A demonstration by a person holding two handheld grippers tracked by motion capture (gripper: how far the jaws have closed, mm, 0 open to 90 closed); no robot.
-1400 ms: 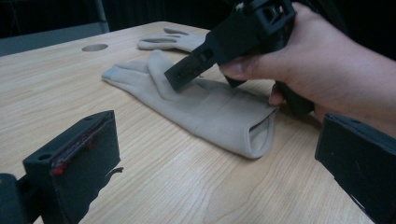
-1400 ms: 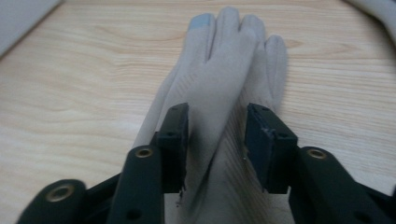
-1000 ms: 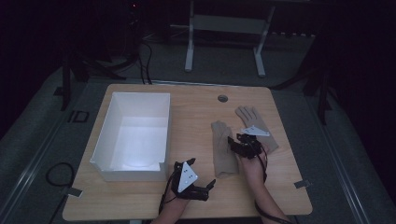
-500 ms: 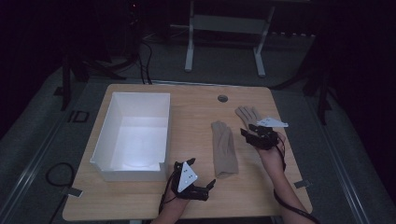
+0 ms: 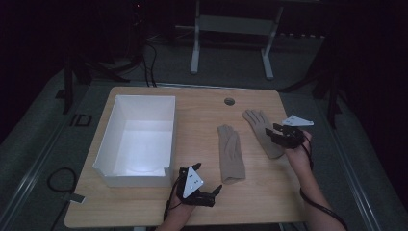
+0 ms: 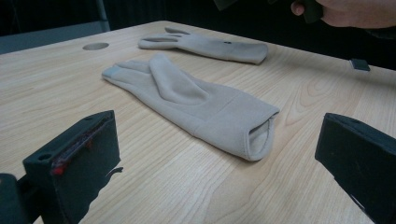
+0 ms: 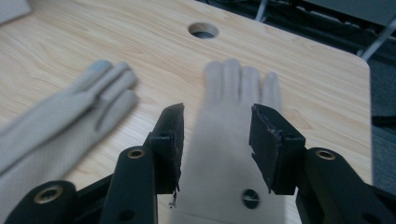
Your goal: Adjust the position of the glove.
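Two beige gloves lie flat on the wooden table (image 5: 202, 110). The nearer glove (image 5: 230, 154) points its cuff at my left gripper (image 5: 214, 192), which rests near the front edge. In the left gripper view this gripper (image 6: 215, 163) stands wide open, just short of the glove's cuff (image 6: 257, 135). The farther glove (image 5: 261, 131) lies to the right. My right gripper (image 5: 275, 134) hovers over its cuff end. In the right gripper view its jaws (image 7: 215, 140) are partly apart with nothing gripped, and the glove (image 7: 233, 154) lies flat below them.
A white open box (image 5: 137, 139) stands on the left half of the table. A round cable hole (image 5: 229, 101) sits near the back edge. A metal stand (image 5: 231, 29) is on the floor behind the table.
My right gripper has moved to the right and slightly up, from beside the nearer glove to over the farther glove's cuff. The left gripper and both gloves have stayed put.
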